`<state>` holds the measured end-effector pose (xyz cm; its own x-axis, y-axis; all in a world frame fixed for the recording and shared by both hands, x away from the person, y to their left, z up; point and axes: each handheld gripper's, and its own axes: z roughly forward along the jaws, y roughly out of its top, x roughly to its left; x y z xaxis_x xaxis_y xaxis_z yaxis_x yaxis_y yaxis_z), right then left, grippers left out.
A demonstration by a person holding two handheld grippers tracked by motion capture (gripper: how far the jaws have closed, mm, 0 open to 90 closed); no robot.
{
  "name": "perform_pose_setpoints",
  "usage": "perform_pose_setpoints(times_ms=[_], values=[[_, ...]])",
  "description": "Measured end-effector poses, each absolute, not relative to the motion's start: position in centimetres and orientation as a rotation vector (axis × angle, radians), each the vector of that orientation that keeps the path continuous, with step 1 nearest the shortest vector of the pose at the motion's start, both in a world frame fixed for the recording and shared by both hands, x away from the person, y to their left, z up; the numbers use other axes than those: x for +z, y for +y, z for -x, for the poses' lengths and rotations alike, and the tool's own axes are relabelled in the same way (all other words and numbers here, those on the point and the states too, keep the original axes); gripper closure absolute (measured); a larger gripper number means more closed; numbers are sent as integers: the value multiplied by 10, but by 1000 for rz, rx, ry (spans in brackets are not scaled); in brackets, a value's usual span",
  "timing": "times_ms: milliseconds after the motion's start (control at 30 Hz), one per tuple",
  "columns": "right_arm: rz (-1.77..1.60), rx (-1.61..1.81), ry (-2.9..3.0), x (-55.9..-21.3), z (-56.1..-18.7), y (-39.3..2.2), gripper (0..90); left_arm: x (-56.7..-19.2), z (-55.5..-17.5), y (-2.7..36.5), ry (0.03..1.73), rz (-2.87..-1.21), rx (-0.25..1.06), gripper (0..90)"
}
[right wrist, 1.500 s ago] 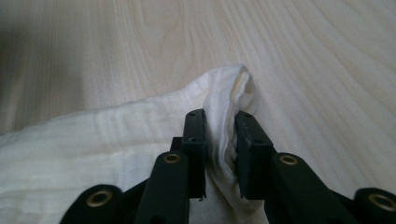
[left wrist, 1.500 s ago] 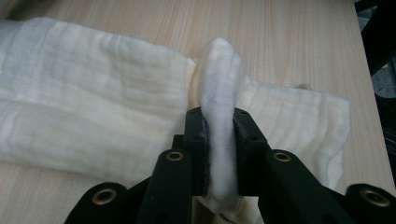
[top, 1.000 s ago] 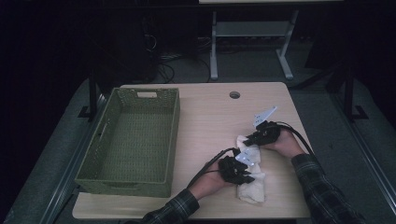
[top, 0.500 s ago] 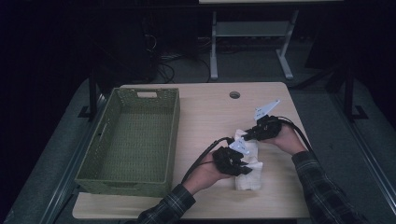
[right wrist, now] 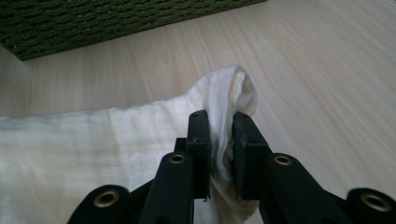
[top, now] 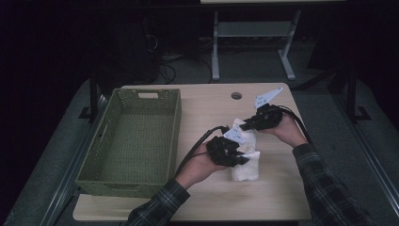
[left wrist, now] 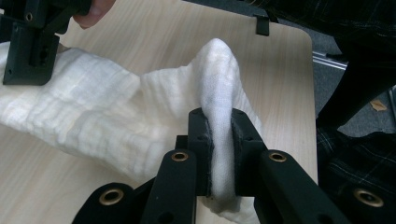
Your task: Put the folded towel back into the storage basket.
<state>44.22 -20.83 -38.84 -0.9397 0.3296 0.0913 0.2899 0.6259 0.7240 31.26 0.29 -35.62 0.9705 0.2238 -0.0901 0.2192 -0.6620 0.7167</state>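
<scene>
A white cloth (top: pixel 245 162) hangs bunched between my two grippers over the right half of the wooden table (top: pixel 211 101). My left gripper (top: pixel 241 159) is shut on a fold of the cloth (left wrist: pixel 116 116), which runs up between its jaws; the gripper's midpoint (left wrist: pixel 221 140) sits on that fold. My right gripper (top: pixel 244 126) is shut on another corner of the cloth (right wrist: pixel 70 154), pinched at the gripper's tip (right wrist: pixel 221 135). In the left gripper view the right gripper (left wrist: pixel 28 46) shows at the upper left, on the cloth's far end.
An empty green woven basket (top: pixel 131 136) stands on the left half of the table, its wall (right wrist: pixel 93 18) seen beyond the cloth in the right gripper view. A round cable hole (top: pixel 236 95) sits near the far edge. Dark floor and a desk frame lie behind.
Both grippers have risen with the cloth, lifting most of it off the table so it hangs between them instead of lying flat.
</scene>
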Motion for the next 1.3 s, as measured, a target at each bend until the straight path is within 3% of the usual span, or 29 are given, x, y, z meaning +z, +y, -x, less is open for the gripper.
perform_pose_setpoints(times_ms=[767,1300], values=[[-469,1259,2787,-351,-457,-163,786,-319,-326,57,303,-2252,48,806],[-347,1218,2828,-335,-469,-99,786,-302,-325,124,345,-2219,100,805]])
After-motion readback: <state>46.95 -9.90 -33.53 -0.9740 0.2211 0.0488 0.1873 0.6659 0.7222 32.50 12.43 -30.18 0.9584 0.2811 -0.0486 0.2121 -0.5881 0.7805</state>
